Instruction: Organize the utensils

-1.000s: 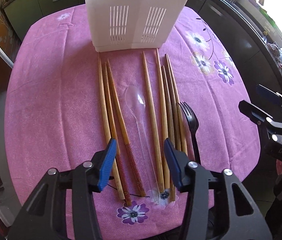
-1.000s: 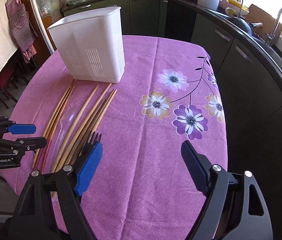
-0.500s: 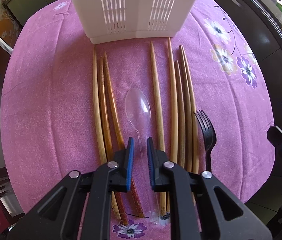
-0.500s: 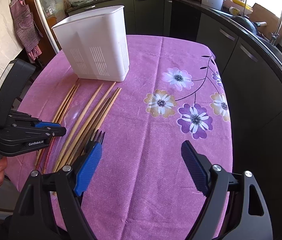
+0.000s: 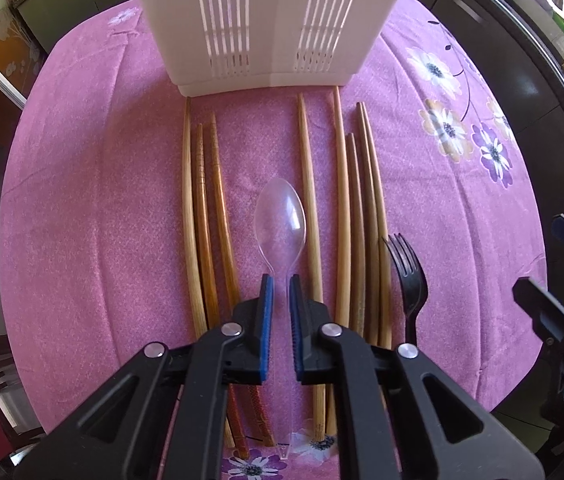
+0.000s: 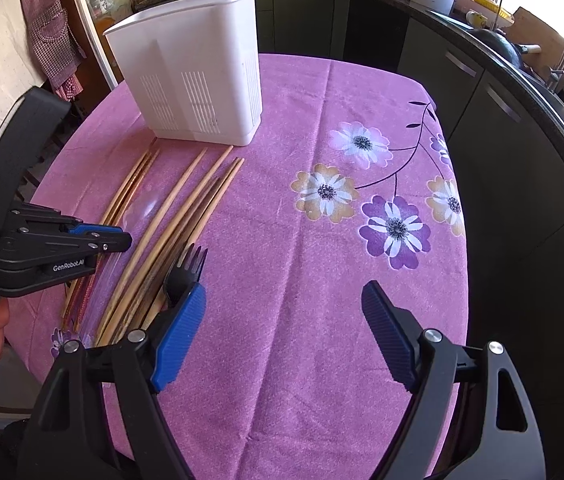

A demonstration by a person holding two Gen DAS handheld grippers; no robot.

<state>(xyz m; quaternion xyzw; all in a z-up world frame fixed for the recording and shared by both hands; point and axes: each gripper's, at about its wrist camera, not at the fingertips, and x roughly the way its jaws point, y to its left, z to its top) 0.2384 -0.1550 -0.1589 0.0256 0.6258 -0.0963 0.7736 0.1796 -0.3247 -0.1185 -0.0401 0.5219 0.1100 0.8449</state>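
A clear plastic spoon (image 5: 280,222) lies on the pink tablecloth among several wooden chopsticks (image 5: 202,216), its bowl towards the white slotted utensil holder (image 5: 266,20). My left gripper (image 5: 279,286) is shut on the spoon's handle just behind the bowl; it also shows in the right wrist view (image 6: 100,236). A black plastic fork (image 5: 410,276) lies right of the chopsticks. My right gripper (image 6: 282,308) is open and empty above the cloth, its left finger over the fork (image 6: 186,266). The holder (image 6: 190,76) stands at the back.
The round table has a pink flowered cloth (image 6: 322,240). Dark kitchen cabinets and a counter (image 6: 502,92) curve along the right. A chair with a checked apron (image 6: 50,32) stands behind the table at left.
My left gripper has moved forward and down over the utensils and closed from wide open onto the spoon's handle. The right gripper has barely moved.
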